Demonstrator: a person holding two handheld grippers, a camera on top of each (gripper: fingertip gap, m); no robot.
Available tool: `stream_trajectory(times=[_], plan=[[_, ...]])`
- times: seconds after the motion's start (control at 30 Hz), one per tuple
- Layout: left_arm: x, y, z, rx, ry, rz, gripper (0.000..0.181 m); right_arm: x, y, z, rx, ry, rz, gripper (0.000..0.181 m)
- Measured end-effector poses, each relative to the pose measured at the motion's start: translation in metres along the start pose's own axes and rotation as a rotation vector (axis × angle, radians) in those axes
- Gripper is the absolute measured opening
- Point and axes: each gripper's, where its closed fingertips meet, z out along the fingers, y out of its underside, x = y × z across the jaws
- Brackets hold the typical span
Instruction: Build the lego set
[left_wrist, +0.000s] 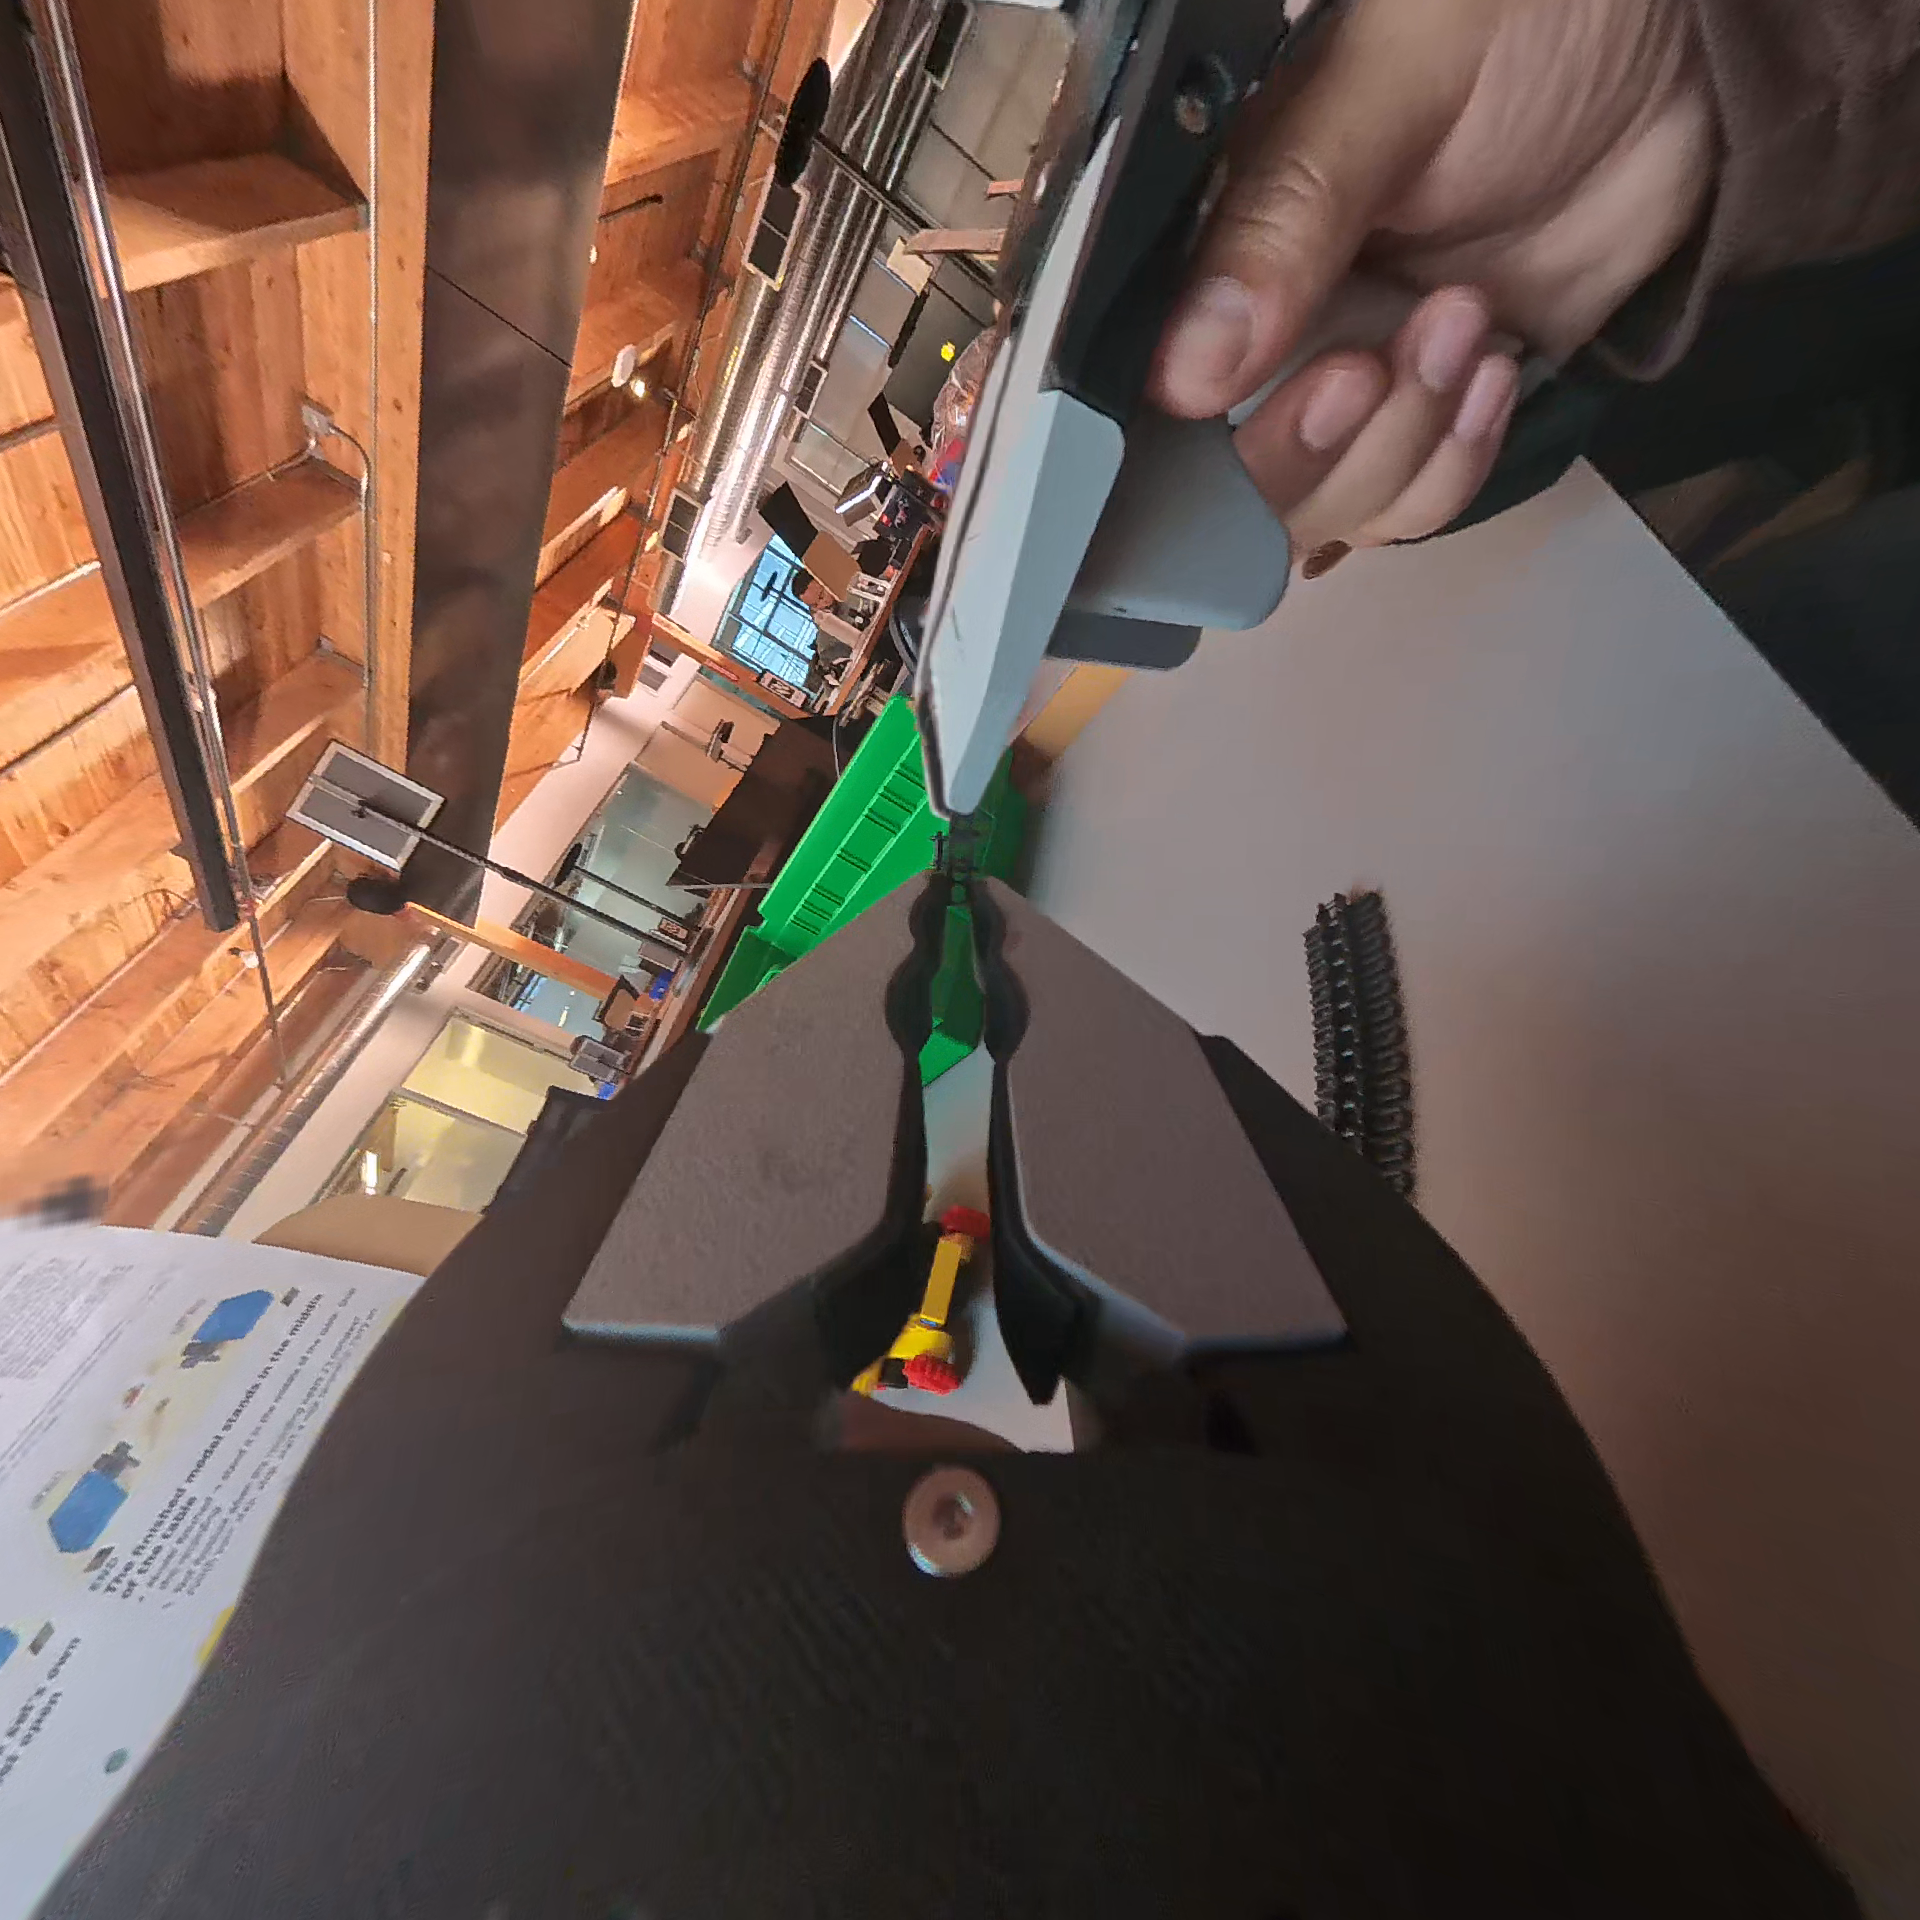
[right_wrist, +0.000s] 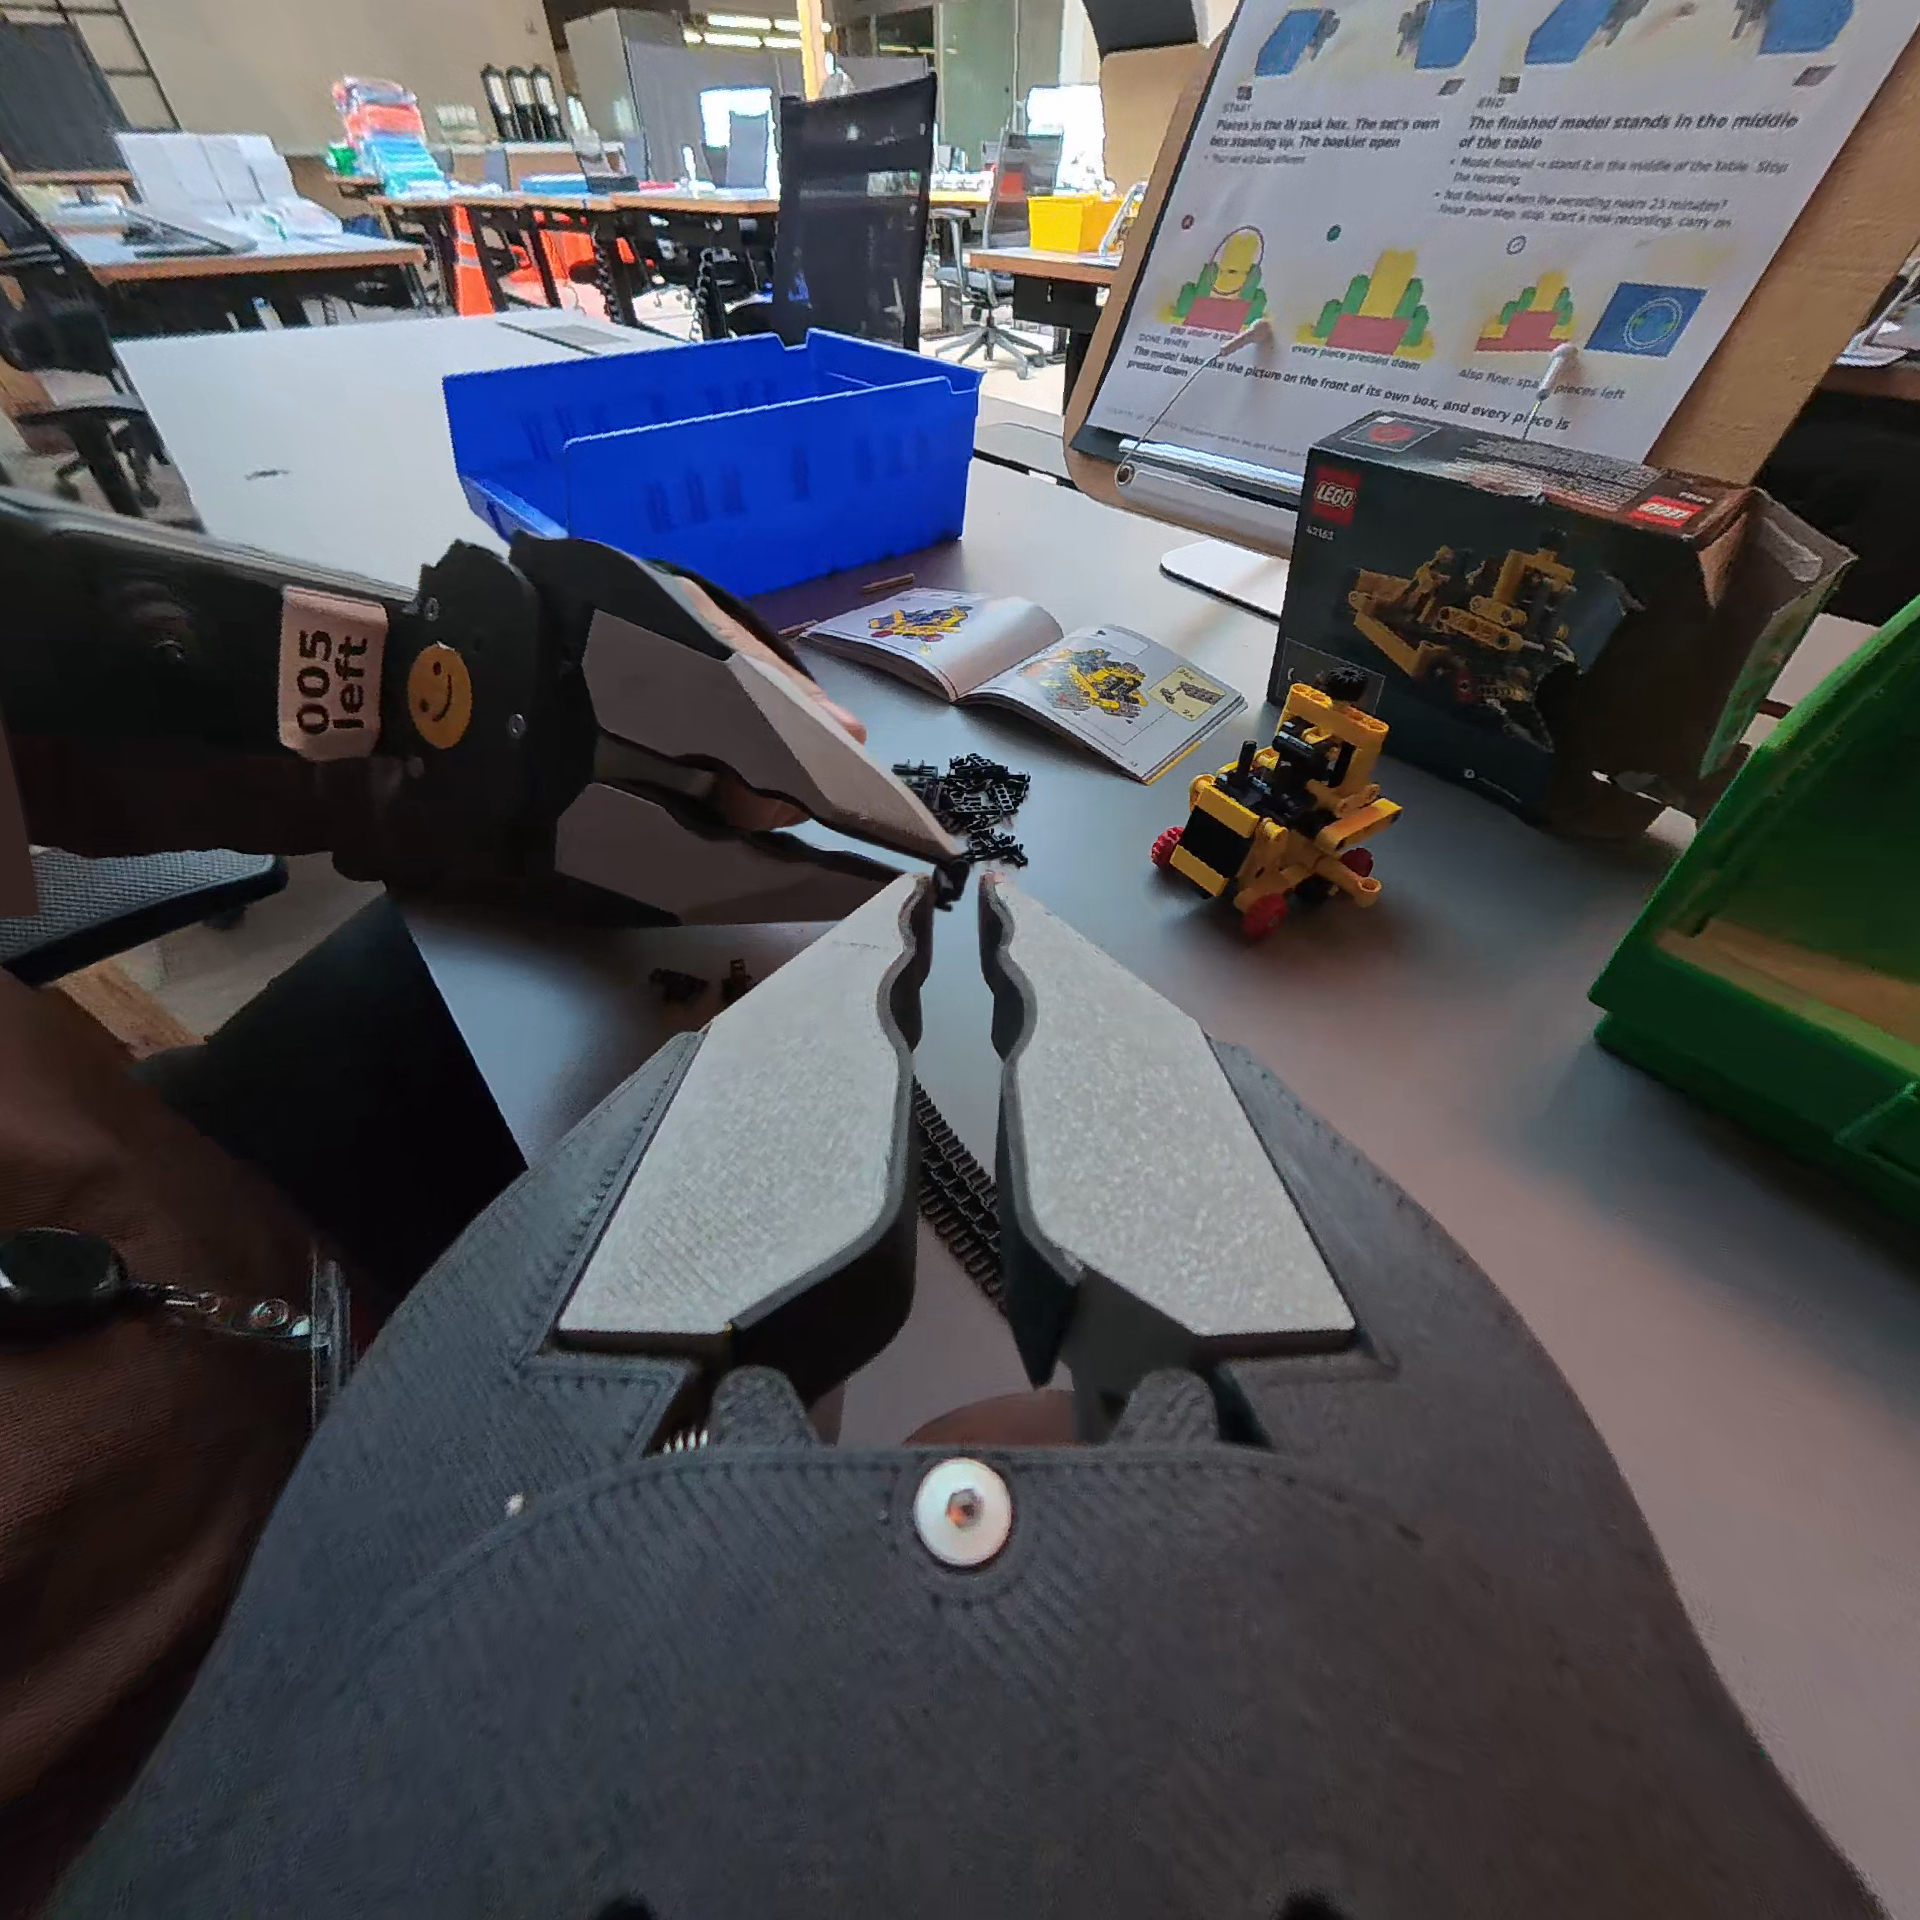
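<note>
Two tongs meet tip to tip above my desk (right_wrist: 1351, 1091): left tongs (right_wrist: 951, 857) pinching a small black plastic track link (right_wrist: 948, 883), right tongs (right_wrist: 951, 894) slightly parted, apparently to receive it, yellow brick bulldozer (right_wrist: 1278, 805) parked nearby.

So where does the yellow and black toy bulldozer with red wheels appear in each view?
Left wrist view: yellow and black toy bulldozer with red wheels, low centre, seen only through the gap between this gripper's own jaws.
Right wrist view, right of centre, standing on the grey table before the dark set box.
Shared landmark: the green plastic bin.
</note>
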Motion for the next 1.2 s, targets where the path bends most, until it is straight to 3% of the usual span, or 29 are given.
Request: stream_trajectory(times=[0.53,0.73,1.0,1.2], plan=[[-0.004,0.001,0.004,-0.041,-0.041,0.0,0.002,0.003,0.0,0.003,0.023,-0.016,0.006,0.0],[-0.004,-0.005,0.002,-0.04,-0.024,-0.071,0.001,0.002,-0.001,-0.001,0.02,0.027,-0.099,0.0],[0.001,0.006,0.003,-0.091,0.016,-0.154,0.0,0.042,0.023,-0.016,-0.133,0.239,-0.283,0.0],[0.007,0.027,0.008,-0.194,0.064,-0.244,0.0,0.062,0.046,-0.03,-0.322,0.374,-0.53,0.0]])
